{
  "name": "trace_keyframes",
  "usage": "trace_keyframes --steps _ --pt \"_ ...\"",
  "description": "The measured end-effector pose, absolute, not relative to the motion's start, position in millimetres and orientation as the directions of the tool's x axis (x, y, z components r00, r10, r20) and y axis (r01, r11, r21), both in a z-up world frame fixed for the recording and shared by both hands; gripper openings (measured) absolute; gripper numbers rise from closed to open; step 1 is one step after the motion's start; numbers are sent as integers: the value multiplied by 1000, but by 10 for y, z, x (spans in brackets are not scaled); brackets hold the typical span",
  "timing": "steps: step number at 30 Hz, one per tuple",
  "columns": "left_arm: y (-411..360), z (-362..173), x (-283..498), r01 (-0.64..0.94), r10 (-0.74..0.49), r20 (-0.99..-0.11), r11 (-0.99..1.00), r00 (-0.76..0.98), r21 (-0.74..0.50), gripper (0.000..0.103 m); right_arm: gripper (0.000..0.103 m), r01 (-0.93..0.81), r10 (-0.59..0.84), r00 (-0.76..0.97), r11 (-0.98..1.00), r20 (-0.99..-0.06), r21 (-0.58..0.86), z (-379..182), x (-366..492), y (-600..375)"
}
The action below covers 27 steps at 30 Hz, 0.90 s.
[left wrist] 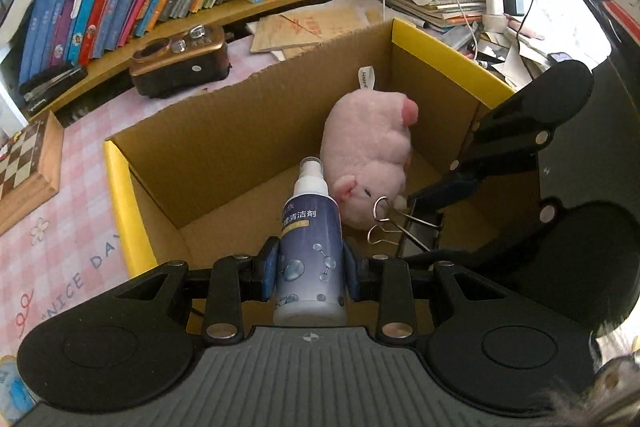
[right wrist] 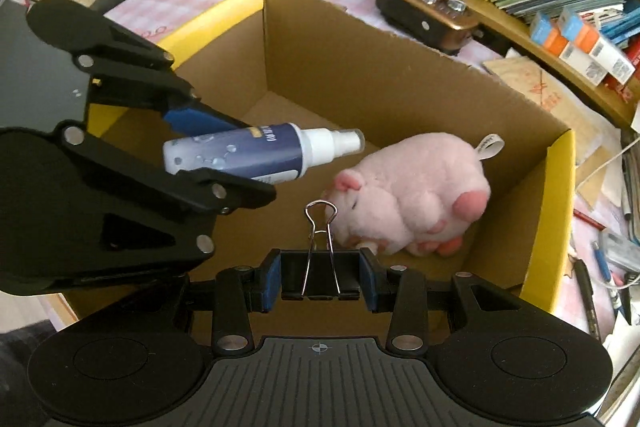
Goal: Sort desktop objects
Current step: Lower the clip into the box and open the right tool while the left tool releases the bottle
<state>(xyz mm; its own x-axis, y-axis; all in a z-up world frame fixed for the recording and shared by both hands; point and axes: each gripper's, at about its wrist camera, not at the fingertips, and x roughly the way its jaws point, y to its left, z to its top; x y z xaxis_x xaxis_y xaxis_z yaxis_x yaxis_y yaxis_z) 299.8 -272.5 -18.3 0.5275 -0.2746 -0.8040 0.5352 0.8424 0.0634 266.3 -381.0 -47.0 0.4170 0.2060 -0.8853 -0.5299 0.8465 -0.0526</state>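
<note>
The left gripper (left wrist: 310, 269) is clamping a spray bottle (left wrist: 310, 251) at lower centre, over the cardboard box (left wrist: 248, 115). The right gripper (right wrist: 320, 281) is pinching a binder clip (right wrist: 320, 267) at lower centre, just beside the pink plush pig (right wrist: 416, 195) lying in the box.

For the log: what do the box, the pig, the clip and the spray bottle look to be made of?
Box: brown corrugated cardboard, matte, torn top edge.
Pig: pink plush fabric, fuzzy nap, sewn tag.
Clip: black body, likely painted metal; shiny wire handles look like steel.
Spray bottle: probably plastic, glossy printed label, white nozzle under a clear cap.
</note>
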Motion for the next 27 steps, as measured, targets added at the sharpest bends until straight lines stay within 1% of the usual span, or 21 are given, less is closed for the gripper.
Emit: trace_keyframes --steps 4,13,20,21,23,24,25,26,27 --pt "-2735 -197 3007 539 -271 -814 840 514 61 30 39 -530 219 399 848 -891 -29 -470 2668 -3831" --pt "-2762 -224 3038 541 -263 -831 839 491 54 30 39 -559 228 398 828 -889 -38 -460 2647 -3795" --pt "-2758 -219 3036 533 -265 -825 844 499 51 31 40 -562 235 446 825 -863 -66 -423 2591 -3790" --pt "-2754 -209 3029 533 -268 -820 845 505 52 32 40 -560 238 461 825 -855 -72 -413 2575 -3793" --pt "-2745 -172 2999 530 -271 -800 845 535 68 39 44 -546 240 473 835 -848 -68 -395 2578 -3813" --pt "-2735 -140 2978 524 -274 -789 849 550 71 41 48 -537 244 479 841 -843 -62 -380 2581 -3829" --pt "-2715 -95 2954 516 -284 -775 854 565 64 47 53 -530 247 485 846 -839 -57 -364 2584 -3847" --pt "-2688 -41 2923 508 -299 -756 860 582 50 52 53 -521 253 495 852 -831 -51 -341 2582 -3871" --pt "-2668 9 2895 504 -314 -740 863 594 38 53 53 -514 256 501 857 -827 -46 -325 2586 -3893"
